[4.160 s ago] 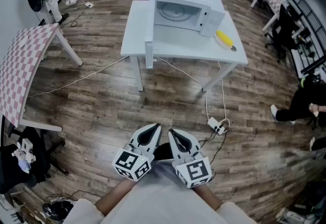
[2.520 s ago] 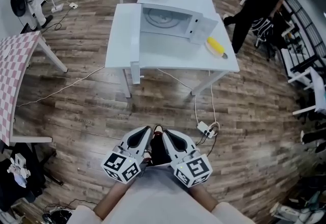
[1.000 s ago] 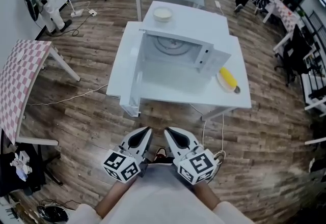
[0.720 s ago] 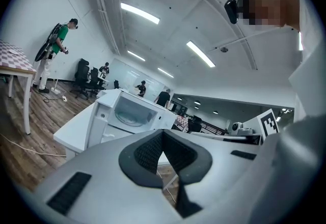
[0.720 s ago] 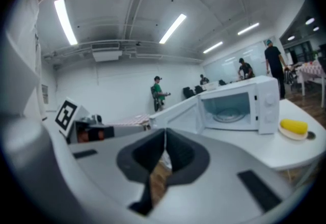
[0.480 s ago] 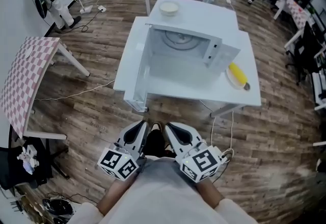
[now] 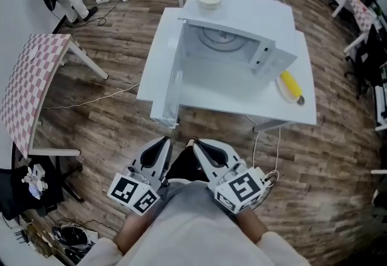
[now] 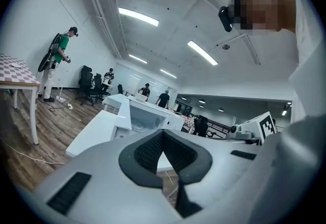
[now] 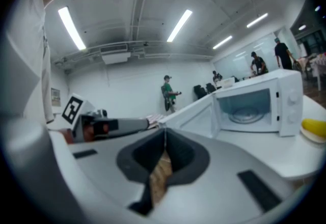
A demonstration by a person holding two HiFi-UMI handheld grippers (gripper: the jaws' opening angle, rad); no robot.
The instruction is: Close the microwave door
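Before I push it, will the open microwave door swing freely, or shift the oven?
The microwave door stands wide open on its side hinge, so it should probably swing rather than slide. The microwave merely rests on the table; a hard push might shift it.

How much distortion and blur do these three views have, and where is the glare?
Head view: sharp, lines bend toward the edges, white microwave oven evenly lit. Left gripper view: strong fisheye, dark corners, bright ceiling light strips glare; the left tool looks soft. Right gripper view: same fisheye; the right tool is blurred, the microwave sharper.
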